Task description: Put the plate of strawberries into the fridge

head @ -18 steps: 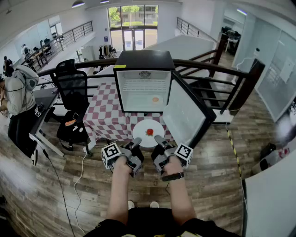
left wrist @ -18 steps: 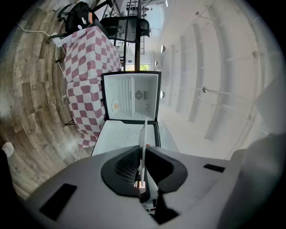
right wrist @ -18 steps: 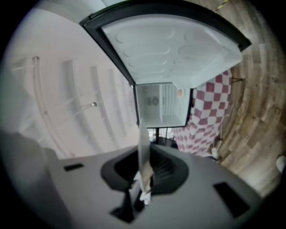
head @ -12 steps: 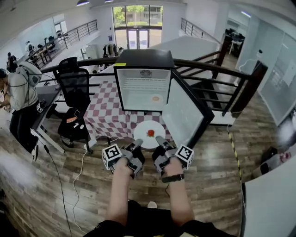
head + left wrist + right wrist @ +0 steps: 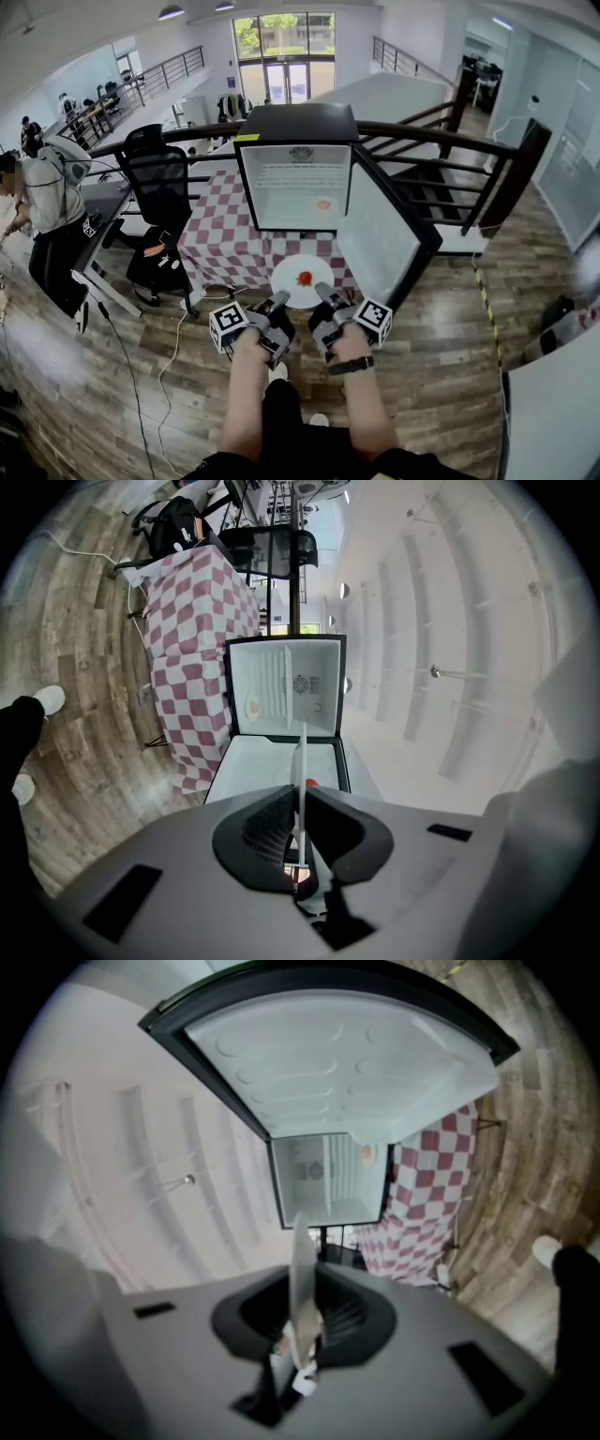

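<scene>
The main danger I see is the strawberry [image 5: 305,277]. It lies loose near the middle of the white plate [image 5: 298,267], and the plate has only a low rim. If one hand goes higher than the other on the way forward, the plate will tilt and the fruit can roll off to the floor.

The second danger is the grip itself. Both tools take the plate only at its near edge, so the far part hangs free with no support. A quick push could make the thin rim slip or turn between the pads.

The third danger is the fridge door [image 5: 380,234]. It stands open on the right, close beside the path of the plate, and the plate could knock against it or against the frame of the fridge [image 5: 292,127]. Inside, toward the right, there is already a small orange thing [image 5: 323,204]; I cannot tell what it is, but the plate should not land on it.

The left tool [image 5: 278,302] is almost together, clamped on the near left rim of the plate; its own view shows the thin edge pinched between the dark pads. The right tool [image 5: 322,294] is the same, pressed on the near right rim.

The plate is in the air, held roughly level, over the near edge of the bench [image 5: 225,246] with the checked cloth. It is not yet inside the fridge, which stands open farther away.
</scene>
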The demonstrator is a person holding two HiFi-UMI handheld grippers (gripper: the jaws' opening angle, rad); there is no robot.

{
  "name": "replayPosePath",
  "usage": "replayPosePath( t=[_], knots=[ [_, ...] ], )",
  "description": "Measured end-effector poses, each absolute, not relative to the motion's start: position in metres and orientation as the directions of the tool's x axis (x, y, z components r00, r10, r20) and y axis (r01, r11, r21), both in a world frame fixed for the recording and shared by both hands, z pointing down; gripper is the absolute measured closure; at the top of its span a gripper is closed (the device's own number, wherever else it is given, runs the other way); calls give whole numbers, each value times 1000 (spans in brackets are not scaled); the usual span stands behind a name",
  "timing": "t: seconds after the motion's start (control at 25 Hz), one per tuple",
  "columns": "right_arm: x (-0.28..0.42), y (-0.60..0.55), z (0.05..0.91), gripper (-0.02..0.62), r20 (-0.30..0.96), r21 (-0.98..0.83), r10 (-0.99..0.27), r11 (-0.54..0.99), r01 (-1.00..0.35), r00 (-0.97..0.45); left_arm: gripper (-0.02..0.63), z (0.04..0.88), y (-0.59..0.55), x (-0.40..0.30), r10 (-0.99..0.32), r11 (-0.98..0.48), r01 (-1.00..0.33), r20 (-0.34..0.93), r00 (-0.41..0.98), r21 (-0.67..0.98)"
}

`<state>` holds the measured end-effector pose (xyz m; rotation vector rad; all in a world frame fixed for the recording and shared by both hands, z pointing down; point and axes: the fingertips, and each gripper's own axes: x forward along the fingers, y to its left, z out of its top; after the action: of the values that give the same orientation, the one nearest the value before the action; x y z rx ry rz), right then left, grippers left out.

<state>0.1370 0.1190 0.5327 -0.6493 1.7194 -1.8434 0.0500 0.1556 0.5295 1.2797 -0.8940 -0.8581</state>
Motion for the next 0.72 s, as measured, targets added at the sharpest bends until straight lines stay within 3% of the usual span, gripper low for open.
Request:
replayPosePath(
  t=[0.72],
  knots=[
    [77, -75, 528, 546, 3, -998, -790, -44, 52, -613, 571, 528, -58, -17, -843, 88, 13, 68, 533, 996]
  ],
)
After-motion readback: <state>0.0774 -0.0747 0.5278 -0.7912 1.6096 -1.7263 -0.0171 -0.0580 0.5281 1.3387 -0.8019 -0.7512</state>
